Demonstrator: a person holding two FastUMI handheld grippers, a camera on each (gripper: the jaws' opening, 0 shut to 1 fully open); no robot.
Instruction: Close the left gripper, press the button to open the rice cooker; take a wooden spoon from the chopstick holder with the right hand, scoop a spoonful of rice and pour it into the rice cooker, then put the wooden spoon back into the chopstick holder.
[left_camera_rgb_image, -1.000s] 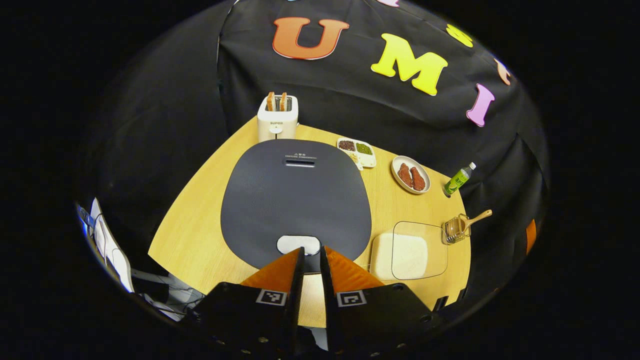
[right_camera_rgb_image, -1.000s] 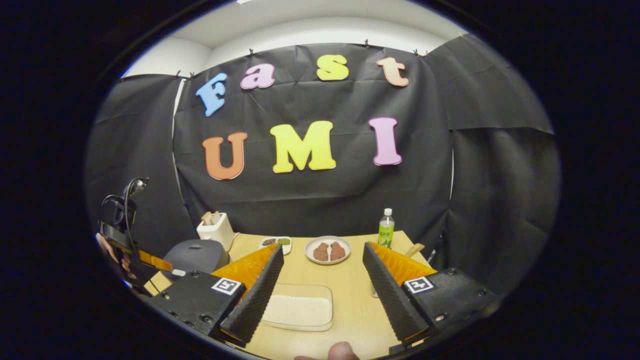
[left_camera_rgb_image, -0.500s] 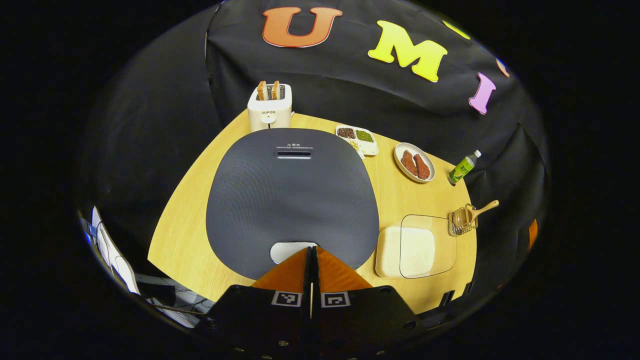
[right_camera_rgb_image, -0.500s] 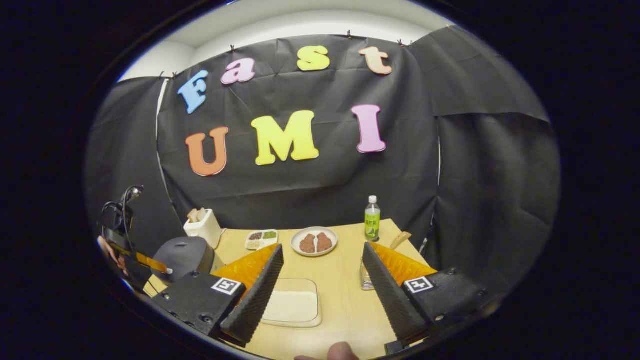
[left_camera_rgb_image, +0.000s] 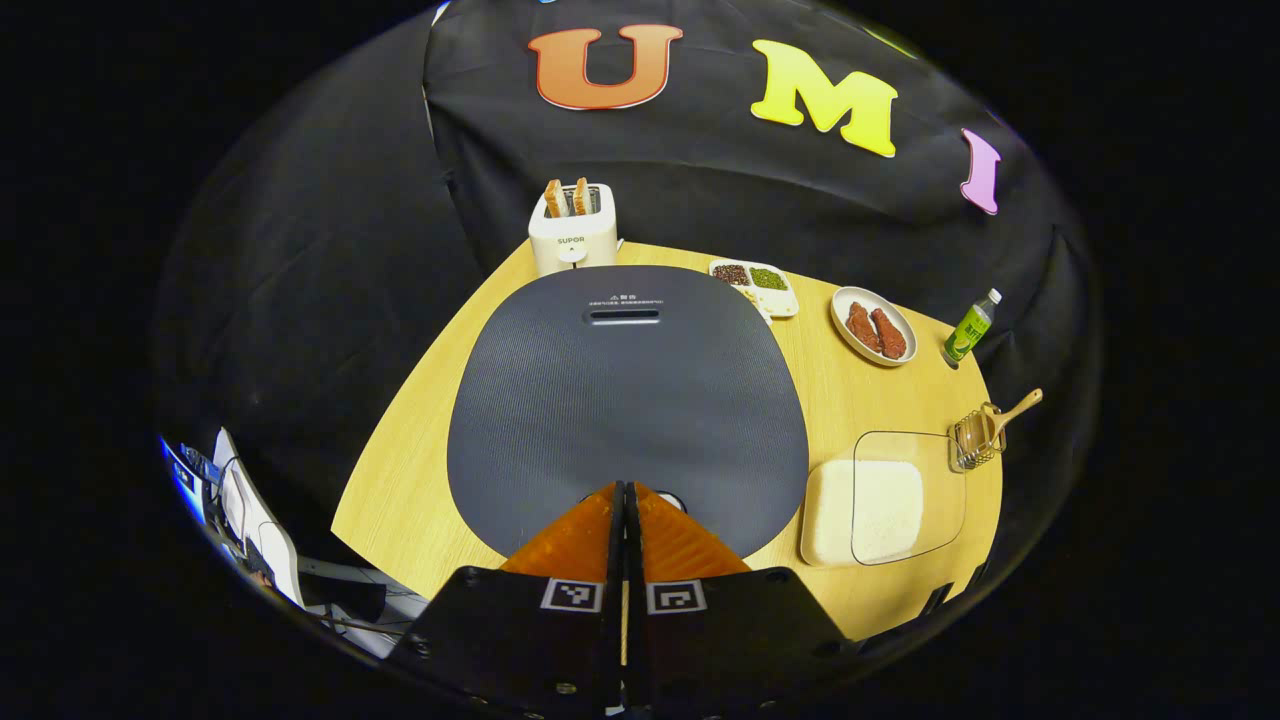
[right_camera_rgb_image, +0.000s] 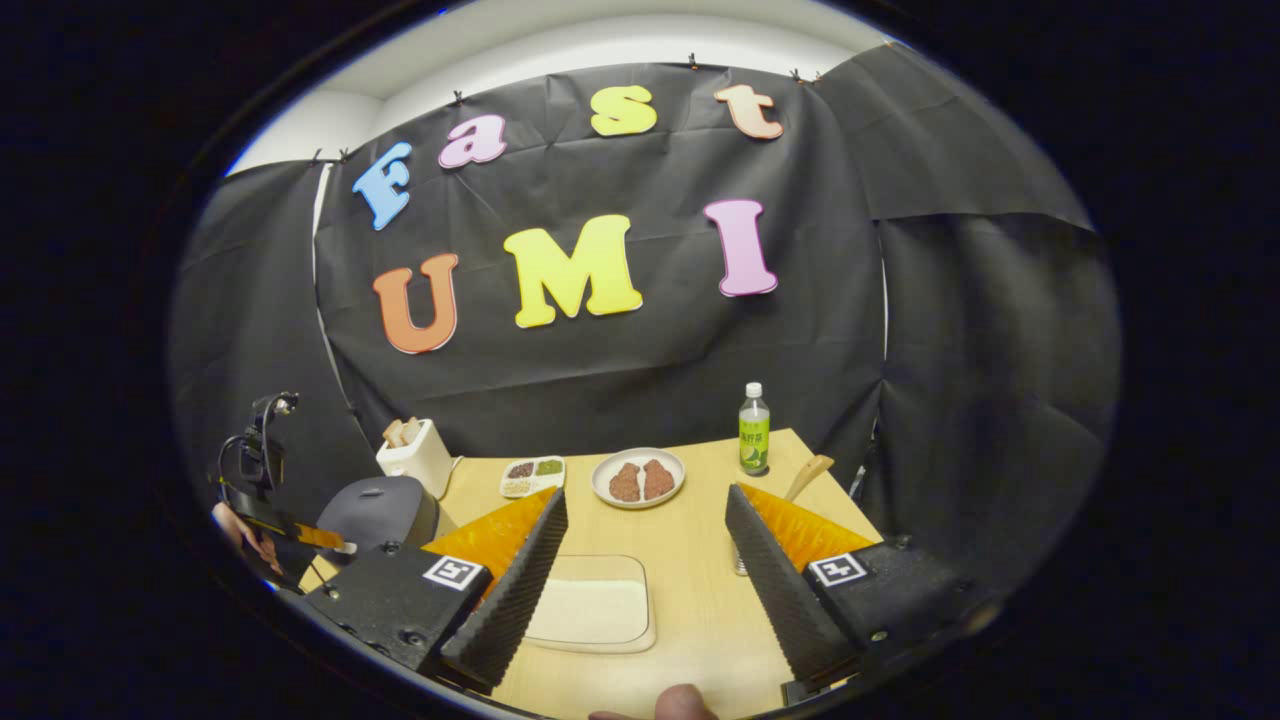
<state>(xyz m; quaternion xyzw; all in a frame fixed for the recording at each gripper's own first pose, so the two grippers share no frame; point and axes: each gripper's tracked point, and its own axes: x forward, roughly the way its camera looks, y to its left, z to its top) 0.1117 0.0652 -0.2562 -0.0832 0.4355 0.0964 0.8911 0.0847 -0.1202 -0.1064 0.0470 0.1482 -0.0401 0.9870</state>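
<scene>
The dark grey rice cooker lid (left_camera_rgb_image: 625, 400) looks like matt plastic with a fine dotted texture. The pale table top (left_camera_rgb_image: 420, 450) shows light wood grain, smooth and slightly satin. The clear square container of white rice (left_camera_rgb_image: 885, 497) is glossy see-through plastic or glass. The small chopstick holder (left_camera_rgb_image: 975, 441) is thin metal wire, holding a smooth wooden spoon (left_camera_rgb_image: 1010, 412).

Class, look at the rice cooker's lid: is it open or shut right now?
Shut. In the left gripper view the dark lid lies flat over the rice cooker, with the closed left claw at its front edge, over the button.
</scene>
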